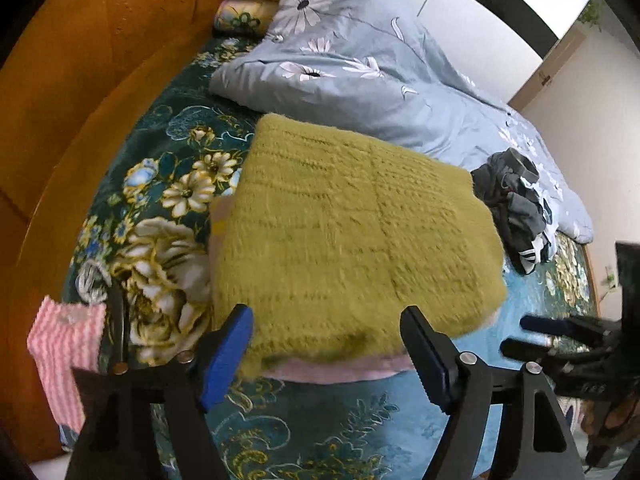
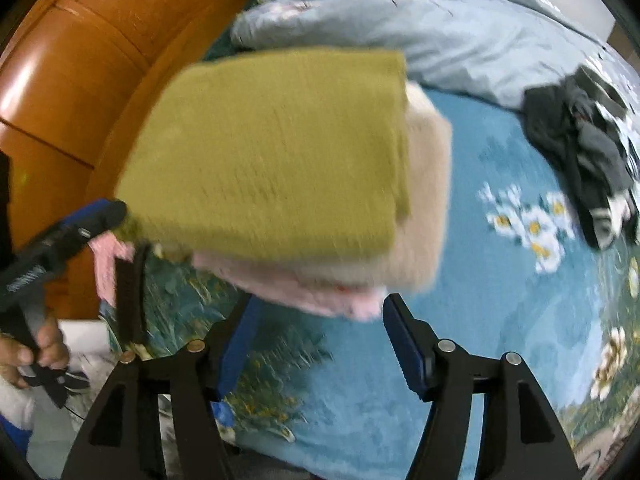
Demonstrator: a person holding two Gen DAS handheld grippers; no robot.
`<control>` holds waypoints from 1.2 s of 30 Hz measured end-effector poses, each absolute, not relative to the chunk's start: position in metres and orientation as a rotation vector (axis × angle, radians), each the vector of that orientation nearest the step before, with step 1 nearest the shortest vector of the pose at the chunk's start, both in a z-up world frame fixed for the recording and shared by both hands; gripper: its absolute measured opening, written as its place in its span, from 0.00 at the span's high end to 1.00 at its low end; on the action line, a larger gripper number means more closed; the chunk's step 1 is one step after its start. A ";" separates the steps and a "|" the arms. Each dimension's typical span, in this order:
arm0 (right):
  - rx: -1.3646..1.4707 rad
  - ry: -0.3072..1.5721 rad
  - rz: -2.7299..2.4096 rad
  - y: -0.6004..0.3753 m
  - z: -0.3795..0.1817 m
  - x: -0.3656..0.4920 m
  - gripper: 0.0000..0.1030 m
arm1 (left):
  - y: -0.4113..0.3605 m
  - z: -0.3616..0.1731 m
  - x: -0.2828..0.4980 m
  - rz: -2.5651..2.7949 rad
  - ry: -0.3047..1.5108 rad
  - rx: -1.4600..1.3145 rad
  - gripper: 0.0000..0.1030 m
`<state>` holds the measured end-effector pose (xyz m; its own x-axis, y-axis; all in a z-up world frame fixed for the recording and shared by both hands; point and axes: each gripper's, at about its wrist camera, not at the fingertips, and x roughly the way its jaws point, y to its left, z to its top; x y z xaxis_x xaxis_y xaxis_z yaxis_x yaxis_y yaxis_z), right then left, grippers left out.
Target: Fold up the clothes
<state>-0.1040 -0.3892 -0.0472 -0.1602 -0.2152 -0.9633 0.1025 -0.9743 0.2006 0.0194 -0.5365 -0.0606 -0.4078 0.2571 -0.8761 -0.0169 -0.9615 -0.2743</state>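
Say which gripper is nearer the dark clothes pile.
Right. The right gripper flanks the green sweater toward the dark clothes pile; the left gripper is at its opposite corner.

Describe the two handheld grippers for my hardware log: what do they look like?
Both match. The left gripper and the right gripper each have matte black plastic frames with triangular cut-outs, silver round pivot pins, and two flat fingers faced with ribbed blue pads. Seen from the right wrist camera, the left gripper's black handle carries pale lettering, too blurred to read. No cables or sleeves show.
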 end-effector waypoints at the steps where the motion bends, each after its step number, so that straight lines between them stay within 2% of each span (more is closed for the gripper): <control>1: 1.903 -0.114 -2.242 -0.389 -0.051 -0.097 0.35 | -0.533 -0.062 0.025 2.481 -0.329 -1.614 0.16; 2: 1.911 -0.098 -2.245 -0.389 -0.054 -0.093 0.31 | -0.530 -0.064 0.031 2.479 -0.325 -1.622 0.12; 3: 1.914 -0.084 -2.250 -0.390 -0.056 -0.090 0.20 | -0.527 -0.066 0.036 2.473 -0.323 -1.631 0.12; 5: 1.898 -0.056 -2.273 -0.390 -0.057 -0.085 0.07 | -0.519 -0.072 0.048 2.449 -0.331 -1.658 0.12; 6: 1.883 -0.041 -2.289 -0.390 -0.055 -0.082 0.05 | -0.515 -0.073 0.053 2.449 -0.319 -1.666 0.12; 7: 1.867 -0.026 -2.306 -0.391 -0.054 -0.079 0.05 | -0.511 -0.075 0.057 2.450 -0.305 -1.674 0.12; 10: 1.837 0.017 -2.334 -0.394 -0.051 -0.075 0.04 | -0.501 -0.081 0.067 2.468 -0.244 -1.717 0.00; 20: 1.682 0.164 -2.405 -0.402 -0.044 -0.068 0.03 | -0.491 -0.091 0.070 2.569 -0.243 -1.800 0.00; 30: 1.550 0.223 -2.451 -0.418 -0.038 -0.061 0.03 | -0.494 -0.078 0.079 2.787 -0.356 -1.547 0.00; 36: 1.458 0.257 -2.486 -0.425 -0.034 -0.057 0.03 | -0.492 -0.084 0.081 2.789 -0.316 -1.581 0.00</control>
<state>-0.0571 -0.4247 -0.0343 -0.4693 -0.1229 -0.8745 0.2994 -0.9538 -0.0266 0.0810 -0.4922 -0.0839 -0.5159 0.0271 -0.8562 0.1650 -0.9776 -0.1304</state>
